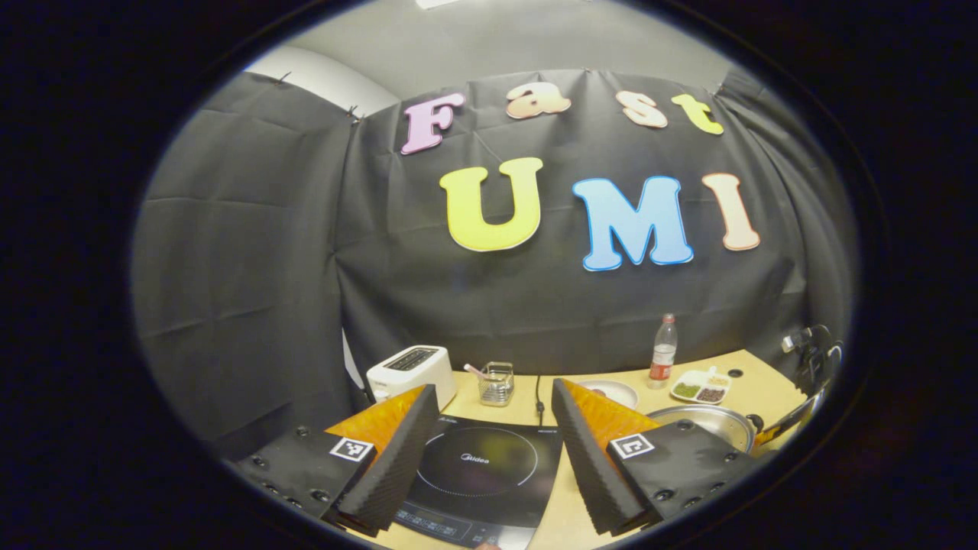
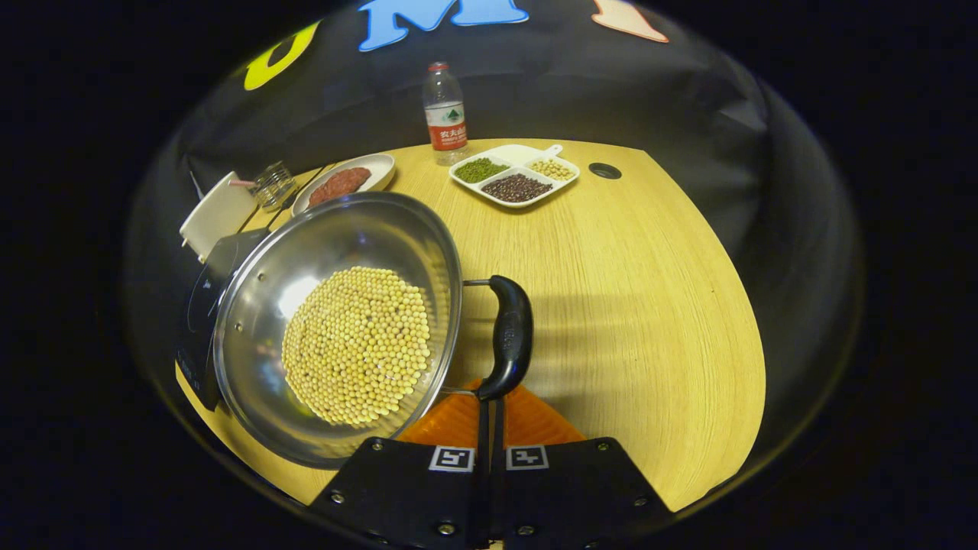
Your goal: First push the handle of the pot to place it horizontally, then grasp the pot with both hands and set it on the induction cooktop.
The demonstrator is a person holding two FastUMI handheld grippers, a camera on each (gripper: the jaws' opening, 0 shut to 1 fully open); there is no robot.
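A steel pot (image 2: 336, 328) with yellow soybeans in it stands on the wooden table (image 2: 649, 305), its left rim over the edge of the black induction cooktop (image 2: 200, 294). Its black loop handle (image 2: 508, 336) lies along the pot's right side. My right gripper (image 2: 489, 399) is shut, the tips touching the handle's near end. My left gripper (image 1: 493, 386) hovers open over the cooktop (image 1: 477, 466), with nothing between the fingers. The pot (image 1: 707, 422) lies just to the right of its right finger.
A white toaster (image 1: 409, 370) and a glass jar (image 1: 497, 382) stand behind the cooktop. A plate of red food (image 2: 344, 182), a water bottle (image 2: 445, 114) and a divided dish of beans (image 2: 516, 174) line the table's far side. Bare wood stretches right of the pot.
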